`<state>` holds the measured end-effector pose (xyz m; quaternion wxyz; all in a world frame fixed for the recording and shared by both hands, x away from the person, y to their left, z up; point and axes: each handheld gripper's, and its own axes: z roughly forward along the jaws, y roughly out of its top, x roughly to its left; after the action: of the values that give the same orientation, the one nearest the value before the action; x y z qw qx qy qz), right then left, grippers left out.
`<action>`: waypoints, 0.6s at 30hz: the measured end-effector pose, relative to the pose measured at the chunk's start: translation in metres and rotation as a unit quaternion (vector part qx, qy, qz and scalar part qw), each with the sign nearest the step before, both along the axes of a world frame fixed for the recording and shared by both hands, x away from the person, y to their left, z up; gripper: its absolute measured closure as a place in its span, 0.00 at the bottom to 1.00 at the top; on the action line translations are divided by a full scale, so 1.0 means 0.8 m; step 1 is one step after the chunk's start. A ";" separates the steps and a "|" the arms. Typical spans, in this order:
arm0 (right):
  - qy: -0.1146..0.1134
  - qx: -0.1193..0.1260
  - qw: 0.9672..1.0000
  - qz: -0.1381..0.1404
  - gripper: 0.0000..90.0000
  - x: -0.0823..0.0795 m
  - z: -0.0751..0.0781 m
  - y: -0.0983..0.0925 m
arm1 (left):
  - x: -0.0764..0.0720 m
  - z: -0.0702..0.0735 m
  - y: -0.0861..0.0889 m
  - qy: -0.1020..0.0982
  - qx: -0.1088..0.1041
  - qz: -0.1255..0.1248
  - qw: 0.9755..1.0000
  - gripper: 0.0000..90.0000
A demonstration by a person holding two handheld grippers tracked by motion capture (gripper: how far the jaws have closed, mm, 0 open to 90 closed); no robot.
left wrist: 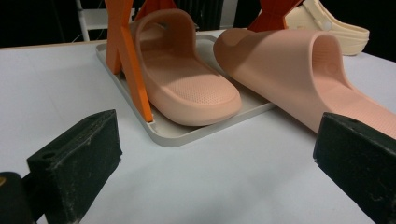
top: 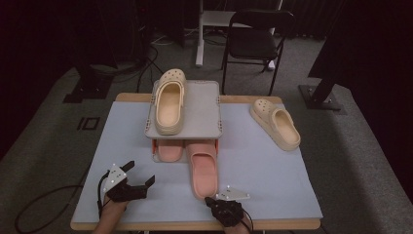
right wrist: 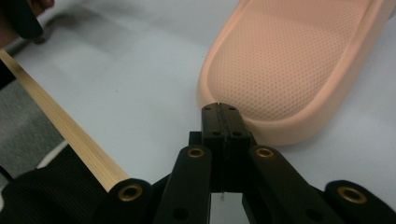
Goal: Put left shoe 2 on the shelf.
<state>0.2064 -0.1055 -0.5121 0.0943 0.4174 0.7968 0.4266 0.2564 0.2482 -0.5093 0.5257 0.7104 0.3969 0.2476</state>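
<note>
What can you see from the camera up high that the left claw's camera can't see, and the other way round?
Only the high view: a cream clog on the grey rack's top shelf, a black chair, and the shut right claw at a pink slide's heel.

Only the left claw's view: its own open claw up close and the orange rack legs.

Both: two pink slides and the other cream clog.

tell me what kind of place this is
Probably a lab or studio set up for recording, not a home: a covered table with a two-tier shoe rack, dark curtains behind, stand bases and cables on carpet, and a folding chair.
</note>
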 end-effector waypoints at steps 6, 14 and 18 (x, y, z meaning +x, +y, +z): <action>0.009 -0.011 1.000 0.003 1.00 0.001 -0.009 0.003 | 0.000 0.000 0.001 -0.001 0.001 0.000 1.000 0.01; -0.003 -0.012 1.000 0.004 1.00 0.009 -0.006 0.006 | 0.000 0.001 0.001 -0.002 0.001 0.000 1.000 0.01; -0.005 -0.008 1.000 0.004 1.00 0.014 -0.002 0.005 | 0.000 0.000 0.001 0.000 0.000 0.002 1.000 0.01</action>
<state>0.2176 -0.1019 -0.5133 0.0994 0.4113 0.8015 0.4226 0.2562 0.2494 -0.5090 0.5254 0.7098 0.3978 0.2489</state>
